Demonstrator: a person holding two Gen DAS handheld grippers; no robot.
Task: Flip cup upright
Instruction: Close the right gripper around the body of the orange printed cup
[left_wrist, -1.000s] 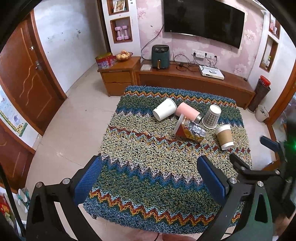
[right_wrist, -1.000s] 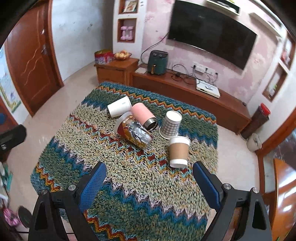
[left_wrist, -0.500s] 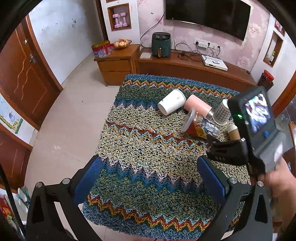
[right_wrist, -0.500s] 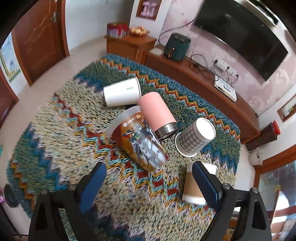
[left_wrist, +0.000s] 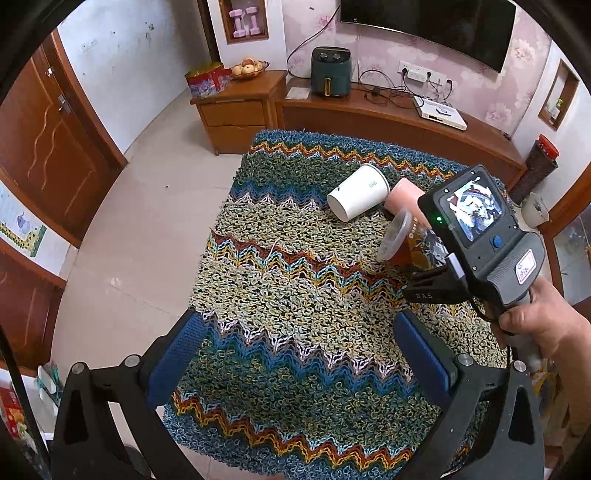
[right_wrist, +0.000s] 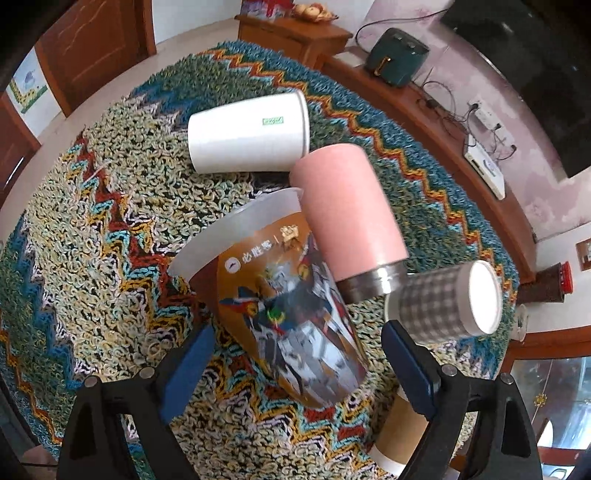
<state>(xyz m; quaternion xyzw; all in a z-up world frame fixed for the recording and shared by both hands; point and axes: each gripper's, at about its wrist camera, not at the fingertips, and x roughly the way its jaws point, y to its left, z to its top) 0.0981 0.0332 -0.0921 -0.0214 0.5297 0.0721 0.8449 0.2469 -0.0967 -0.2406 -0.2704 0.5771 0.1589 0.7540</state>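
1. the right gripper (right_wrist: 295, 365) is spread wide, its blue pads on either side of the printed cup (right_wrist: 284, 306) near that cup's narrow base; no pad is seen touching it.
2. the printed cup lies on its side on the zigzag knitted cover (right_wrist: 92, 221) of the tabletop, its wide clear rim pointing toward the far left and its base toward the camera.
3. a pink tumbler (right_wrist: 347, 218) lies on its side just beside the printed cup, touching it along the right, with its metal end pointing right.
4. a white paper cup (right_wrist: 247, 136) lies on its side beyond both, its rim end close to the tumbler's far end.
5. a checked paper cup (right_wrist: 447, 302) lies tipped to the right of the tumbler; a brown paper cup (right_wrist: 402, 432) shows partly behind the right pad.
6. the left gripper (left_wrist: 299, 362) is spread open with nothing between its pads, above the near part of the cover, well apart from the cups.
7. in the left wrist view, the right hand (left_wrist: 539, 325) grips the handle of the right device over the printed cup (left_wrist: 402, 247).
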